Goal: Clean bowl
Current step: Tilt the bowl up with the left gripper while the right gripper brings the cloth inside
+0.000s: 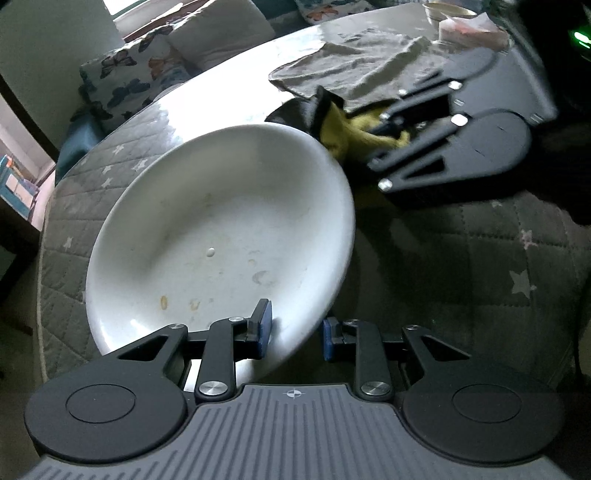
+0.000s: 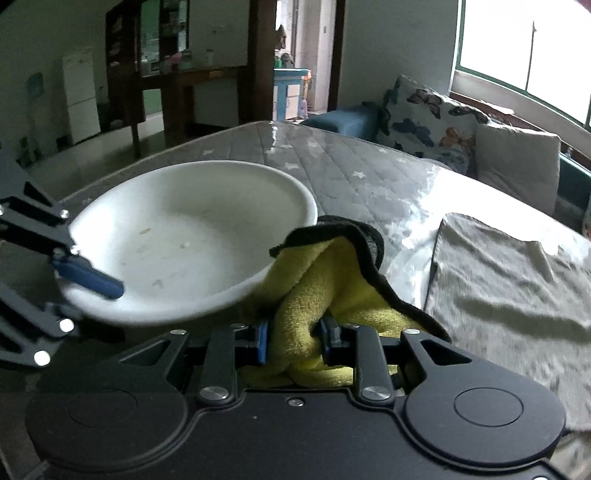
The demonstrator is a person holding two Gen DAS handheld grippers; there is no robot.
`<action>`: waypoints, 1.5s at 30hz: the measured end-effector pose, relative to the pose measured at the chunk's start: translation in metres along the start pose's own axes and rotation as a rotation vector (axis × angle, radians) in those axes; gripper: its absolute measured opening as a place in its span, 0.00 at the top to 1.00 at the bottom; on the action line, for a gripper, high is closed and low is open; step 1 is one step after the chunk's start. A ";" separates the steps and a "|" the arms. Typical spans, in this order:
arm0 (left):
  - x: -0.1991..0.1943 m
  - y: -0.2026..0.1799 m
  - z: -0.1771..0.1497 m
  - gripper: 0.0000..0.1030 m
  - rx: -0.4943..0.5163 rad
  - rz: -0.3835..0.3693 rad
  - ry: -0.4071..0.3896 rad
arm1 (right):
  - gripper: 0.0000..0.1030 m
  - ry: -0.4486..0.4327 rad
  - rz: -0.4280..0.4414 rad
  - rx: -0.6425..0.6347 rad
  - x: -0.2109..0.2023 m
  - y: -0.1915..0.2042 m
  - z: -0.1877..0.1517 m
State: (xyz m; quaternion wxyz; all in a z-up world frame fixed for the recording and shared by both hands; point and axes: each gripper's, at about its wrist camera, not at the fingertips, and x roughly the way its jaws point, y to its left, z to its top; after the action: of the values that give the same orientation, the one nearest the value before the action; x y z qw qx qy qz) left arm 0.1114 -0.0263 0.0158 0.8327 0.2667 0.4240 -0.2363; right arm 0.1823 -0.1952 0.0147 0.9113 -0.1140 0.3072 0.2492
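Nearest, the left gripper [image 1: 297,334] clamped the white bowl's [image 1: 221,236] rim, holding it tilted above the quilted table cover [image 1: 480,258]. Brownish smears apparently remained inside, so wiping seemed unfinished. Beyond, the right gripper [image 2: 291,341] pinched a yellow microfibre cloth [image 2: 314,288] beside the rim.

Bowl [image 1: 221,236] near rim behind left gripper; small blurred dish [image 1: 445,11] cut off at top edge

Quilted desk [image 2: 369,173] lies bare toward its far edge, open for passing. A grey cloth [image 2: 509,288] covers the window-side stretch; the white bowl [image 2: 184,236] blocks the near middle
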 end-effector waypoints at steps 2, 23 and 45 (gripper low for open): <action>0.000 0.001 -0.001 0.73 0.007 -0.005 0.002 | 0.73 -0.005 0.004 -0.027 0.005 -0.004 0.004; 0.015 -0.004 0.031 0.72 -0.055 0.030 0.055 | 0.73 0.000 0.040 -0.099 -0.009 0.016 -0.004; 0.017 -0.007 0.031 0.74 -0.006 0.017 0.042 | 0.72 0.019 0.110 -0.151 -0.024 0.031 -0.006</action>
State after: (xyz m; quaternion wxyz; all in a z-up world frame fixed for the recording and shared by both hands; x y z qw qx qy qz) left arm 0.1343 -0.0542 0.0158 0.8264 0.2724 0.4398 -0.2222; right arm 0.1465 -0.1800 0.0227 0.8822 -0.1676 0.3019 0.3200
